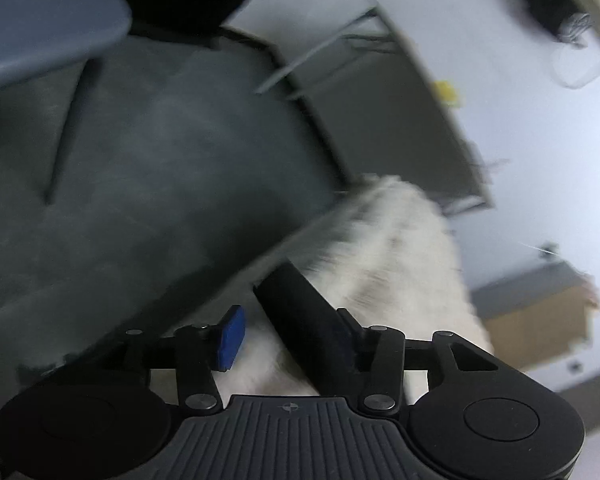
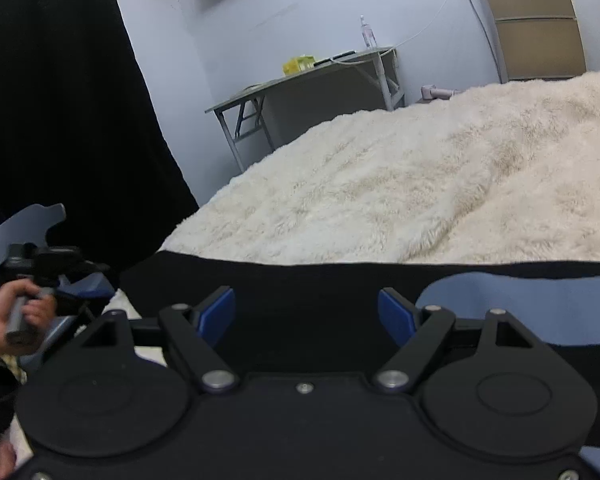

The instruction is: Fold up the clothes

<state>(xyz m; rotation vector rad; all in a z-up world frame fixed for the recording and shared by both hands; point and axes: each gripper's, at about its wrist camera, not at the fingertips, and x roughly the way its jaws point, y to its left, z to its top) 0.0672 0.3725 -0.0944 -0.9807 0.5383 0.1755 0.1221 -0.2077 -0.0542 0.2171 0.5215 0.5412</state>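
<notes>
Across the near edge of the cream fleece blanket (image 2: 380, 184), your black garment (image 2: 300, 304) lay flat for folding, your right gripper (image 2: 306, 312) gaping above it unclenched, your left gripper (image 1: 260, 320) likewise parted, grasping nothing.

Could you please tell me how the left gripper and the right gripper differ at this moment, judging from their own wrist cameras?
The left gripper shows in a blurred, tilted picture; the right gripper shows sharp and level.

The left gripper's jaws stand partly open over the cream fluffy blanket; the right gripper's stand wider over the black garment with pale blue patches.

Neither clamps cloth; both have blue pads.
</notes>
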